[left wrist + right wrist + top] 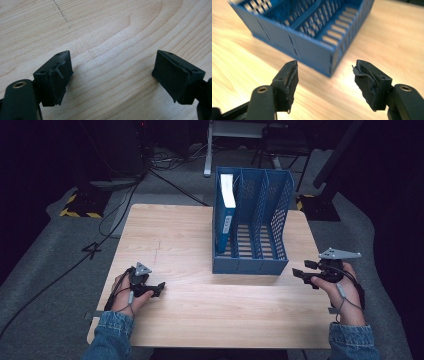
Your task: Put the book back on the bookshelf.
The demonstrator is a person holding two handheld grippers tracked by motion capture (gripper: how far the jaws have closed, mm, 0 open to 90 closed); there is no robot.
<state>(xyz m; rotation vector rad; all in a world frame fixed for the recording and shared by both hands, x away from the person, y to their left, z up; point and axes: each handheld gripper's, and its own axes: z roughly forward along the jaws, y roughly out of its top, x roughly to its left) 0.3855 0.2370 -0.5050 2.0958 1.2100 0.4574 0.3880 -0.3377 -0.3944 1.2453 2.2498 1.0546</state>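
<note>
Keeping both hands low and clear of the blue file rack [252, 227], where the book [226, 215] stands upright in its leftmost slot, suits the released left gripper [161, 287] and right gripper [296, 273].

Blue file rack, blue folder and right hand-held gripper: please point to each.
blue file rack [250, 265], high view, front wall.
blue folder [225, 222], high view, spine.
right hand-held gripper [299, 274], high view, between jaw tips.

The table [200, 310] is lit from above, while the room around it is left almost black. In the high view a soft, low-resolution picture is given. In the right gripper view the blue file rack [312, 32] is blurred, and warm glare is seen on the wood. Short soft shadows are cast under the jaws in the left gripper view.
</note>
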